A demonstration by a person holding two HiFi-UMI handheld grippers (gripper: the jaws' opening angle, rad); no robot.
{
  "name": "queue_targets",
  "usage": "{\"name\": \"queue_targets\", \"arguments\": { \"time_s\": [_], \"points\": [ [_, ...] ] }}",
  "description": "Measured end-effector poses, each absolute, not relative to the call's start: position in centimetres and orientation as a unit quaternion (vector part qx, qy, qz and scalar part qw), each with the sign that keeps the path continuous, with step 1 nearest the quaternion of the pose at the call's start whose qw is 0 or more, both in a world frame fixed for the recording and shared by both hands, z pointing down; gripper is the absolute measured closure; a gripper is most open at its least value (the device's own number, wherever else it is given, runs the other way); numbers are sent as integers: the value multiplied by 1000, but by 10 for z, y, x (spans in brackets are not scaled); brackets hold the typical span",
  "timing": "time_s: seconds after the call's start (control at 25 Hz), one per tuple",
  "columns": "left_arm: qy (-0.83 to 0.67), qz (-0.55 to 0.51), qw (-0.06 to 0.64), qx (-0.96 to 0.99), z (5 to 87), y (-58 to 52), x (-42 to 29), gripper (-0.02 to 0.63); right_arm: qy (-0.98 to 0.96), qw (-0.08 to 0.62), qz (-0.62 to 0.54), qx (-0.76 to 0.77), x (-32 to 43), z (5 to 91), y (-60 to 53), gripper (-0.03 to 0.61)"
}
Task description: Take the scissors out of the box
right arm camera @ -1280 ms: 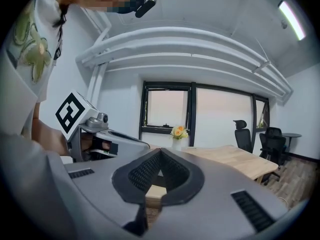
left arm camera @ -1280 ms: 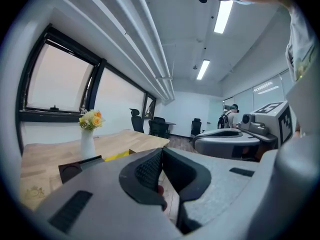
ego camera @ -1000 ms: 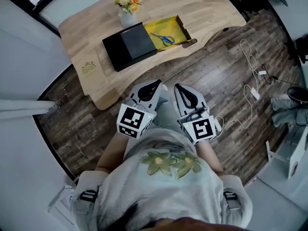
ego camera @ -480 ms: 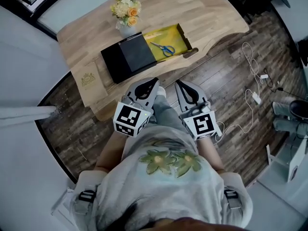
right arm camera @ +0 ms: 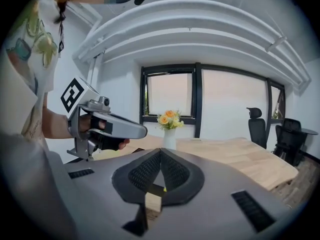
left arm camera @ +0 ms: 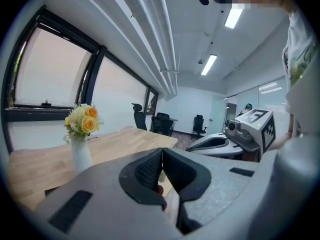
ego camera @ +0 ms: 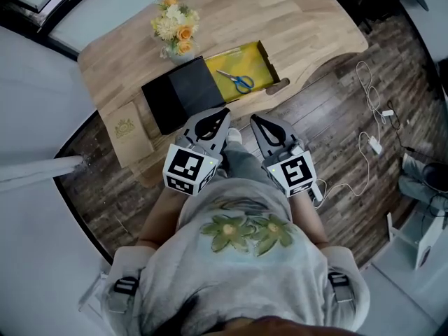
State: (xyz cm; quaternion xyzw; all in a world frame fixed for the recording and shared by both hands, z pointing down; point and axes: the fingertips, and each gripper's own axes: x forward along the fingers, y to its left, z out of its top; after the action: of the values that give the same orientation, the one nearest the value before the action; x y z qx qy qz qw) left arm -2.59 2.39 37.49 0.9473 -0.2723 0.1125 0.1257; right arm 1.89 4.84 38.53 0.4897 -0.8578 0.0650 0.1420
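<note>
Blue-handled scissors [ego camera: 237, 80] lie inside an open box with a yellow lining [ego camera: 260, 57] on the wooden table [ego camera: 294, 19]. The box's black lid [ego camera: 178, 92] lies flat to its left. My left gripper [ego camera: 222, 113] and right gripper [ego camera: 255, 120] hang side by side short of the table's near edge, both shut and empty. The left gripper [left arm camera: 162, 150] shows its pads touching in the left gripper view. In the right gripper view the right gripper [right arm camera: 160, 151] has its tips pressed together, with a sliver of the yellow box showing behind the jaws.
A white vase of yellow and orange flowers [ego camera: 171, 28] stands behind the lid. A small tan card with a crest [ego camera: 127, 127] lies at the table's left end. White cables and plugs [ego camera: 371, 128] trail over the dark plank floor at right. Office chairs [left arm camera: 162, 121] stand beyond the table.
Both grippers have moved forward together toward the table's near edge; the table and box now sit closer to them. The jaws stayed shut.
</note>
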Motion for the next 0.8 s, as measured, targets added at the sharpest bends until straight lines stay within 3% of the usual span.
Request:
{"name": "queue_targets", "arguments": {
  "time_s": [0.8],
  "points": [
    [-313,147,150,926,396,-56,6,606,-860,226,117,443,75,448,-48,571]
  ]
}}
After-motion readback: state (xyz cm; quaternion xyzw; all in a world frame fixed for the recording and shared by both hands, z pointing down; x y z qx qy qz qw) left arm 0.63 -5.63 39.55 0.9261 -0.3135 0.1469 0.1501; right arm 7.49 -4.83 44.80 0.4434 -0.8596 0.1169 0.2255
